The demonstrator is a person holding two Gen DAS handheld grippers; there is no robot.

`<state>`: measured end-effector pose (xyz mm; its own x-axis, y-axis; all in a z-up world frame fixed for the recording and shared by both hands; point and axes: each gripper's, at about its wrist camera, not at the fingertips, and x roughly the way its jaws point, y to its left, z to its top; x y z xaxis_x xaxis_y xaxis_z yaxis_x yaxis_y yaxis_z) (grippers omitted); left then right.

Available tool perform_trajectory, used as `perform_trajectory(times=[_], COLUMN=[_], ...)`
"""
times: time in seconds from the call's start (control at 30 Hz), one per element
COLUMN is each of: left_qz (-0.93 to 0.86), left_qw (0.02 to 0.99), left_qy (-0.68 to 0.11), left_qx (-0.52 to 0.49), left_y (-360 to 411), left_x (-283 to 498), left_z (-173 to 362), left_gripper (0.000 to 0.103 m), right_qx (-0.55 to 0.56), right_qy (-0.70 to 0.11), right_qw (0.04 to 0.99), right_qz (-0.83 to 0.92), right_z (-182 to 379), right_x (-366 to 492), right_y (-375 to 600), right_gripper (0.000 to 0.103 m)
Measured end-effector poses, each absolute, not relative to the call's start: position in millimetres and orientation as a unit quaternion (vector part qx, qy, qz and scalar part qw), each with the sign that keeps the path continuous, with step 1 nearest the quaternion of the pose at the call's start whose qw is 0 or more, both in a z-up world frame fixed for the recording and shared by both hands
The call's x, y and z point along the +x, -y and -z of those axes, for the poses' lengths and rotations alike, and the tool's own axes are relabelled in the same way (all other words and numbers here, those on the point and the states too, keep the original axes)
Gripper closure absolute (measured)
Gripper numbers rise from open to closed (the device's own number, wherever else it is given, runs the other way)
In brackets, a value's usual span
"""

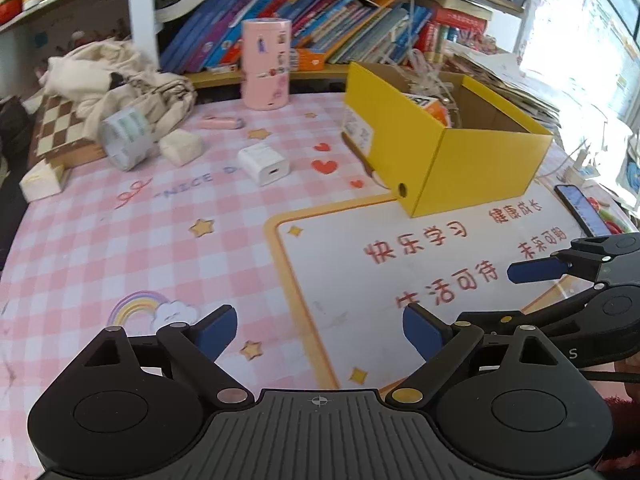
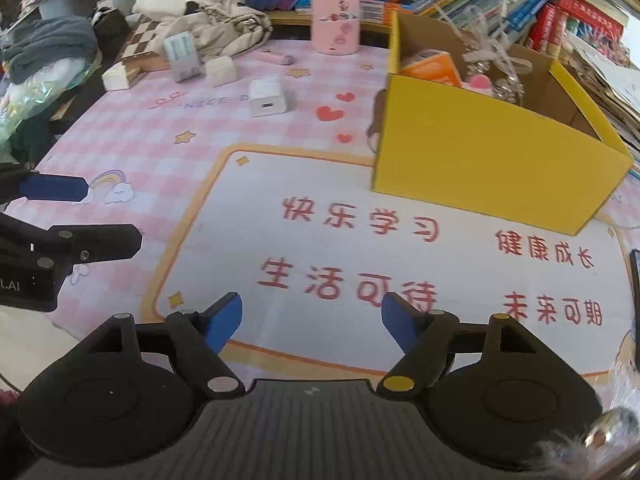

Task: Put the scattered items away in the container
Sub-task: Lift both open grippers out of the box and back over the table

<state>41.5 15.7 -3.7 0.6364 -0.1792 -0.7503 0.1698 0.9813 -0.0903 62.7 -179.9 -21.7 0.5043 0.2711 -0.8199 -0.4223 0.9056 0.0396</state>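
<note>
A yellow cardboard box (image 1: 472,160) (image 2: 492,164) stands open on the pink checked desk mat, with an orange packet (image 2: 434,68) and a ribboned clear item inside. Scattered on the mat to its left lie a white charger cube (image 1: 264,163) (image 2: 267,98), a pink tube (image 1: 220,123) (image 2: 274,57), a cream block (image 1: 181,147) (image 2: 221,71), a roll-shaped pack (image 1: 126,138) (image 2: 182,56) and a brush (image 1: 362,160) against the box. My left gripper (image 1: 320,330) is open and empty, low over the mat. My right gripper (image 2: 312,318) is open and empty, beside it.
A tall pink canister (image 1: 266,64) (image 2: 336,8) stands at the back before a shelf of books (image 1: 320,20). A chessboard box (image 1: 60,132) and crumpled cloth (image 1: 120,76) lie at back left. A phone (image 1: 582,208) lies right of the box.
</note>
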Motion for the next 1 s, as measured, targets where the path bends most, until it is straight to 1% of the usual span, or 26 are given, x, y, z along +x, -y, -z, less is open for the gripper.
perform_trajectory(times=[0.43,1.0], left_qz=[0.067,0.047], left_qw=[0.910,0.913], left_qy=[-0.408,-0.404], left_qx=[-0.023,-0.028], left_y=[-56,-86], left_x=[22,16], left_z=[4,5], left_gripper=[0.010,0.010], right_qx=[-0.114,-0.135], right_qy=[-0.444,-0.435], right_qw=[0.859,0.855], right_qz=[-0.228,-0.248], right_z=[21,20], right_x=[53,50], right_y=[135,103], right_gripper=[0.026,0.025])
